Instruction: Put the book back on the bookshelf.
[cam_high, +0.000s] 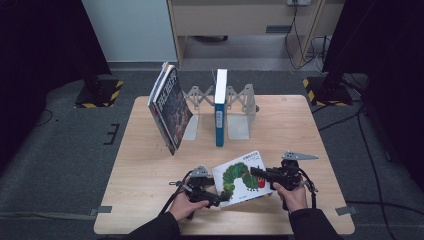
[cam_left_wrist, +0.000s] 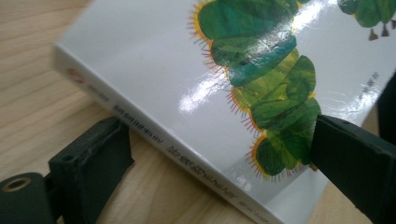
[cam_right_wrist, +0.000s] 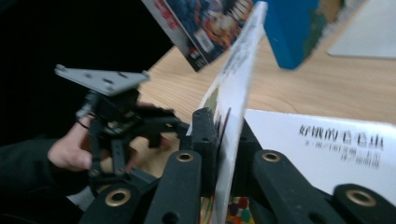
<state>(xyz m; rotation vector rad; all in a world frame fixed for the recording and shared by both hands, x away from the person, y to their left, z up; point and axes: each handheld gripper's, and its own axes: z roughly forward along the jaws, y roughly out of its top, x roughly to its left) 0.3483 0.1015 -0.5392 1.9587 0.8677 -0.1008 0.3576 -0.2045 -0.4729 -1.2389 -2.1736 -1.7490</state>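
A white picture book with a green caterpillar on its cover (cam_high: 239, 179) lies near the table's front edge. My right gripper (cam_high: 256, 172) is shut on the front cover's edge (cam_right_wrist: 238, 84) and holds it raised, so the white title page (cam_right_wrist: 327, 154) with printed characters shows beneath. My left gripper (cam_high: 220, 199) is at the book's near left corner. In the left gripper view its jaws (cam_left_wrist: 219, 135) stand wide apart, one on the wood beside the spine (cam_left_wrist: 154, 135), the other over the glossy cover (cam_left_wrist: 187, 70). The left gripper (cam_right_wrist: 163, 128) also appears beyond the raised cover.
At the back of the wooden table (cam_high: 145, 165) an expanding metal bookend rack (cam_high: 240, 112) holds an upright blue book (cam_high: 220, 107). A dark illustrated book (cam_high: 170, 107) leans against its left end. Black stands with striped bases (cam_high: 100, 92) sit on the floor.
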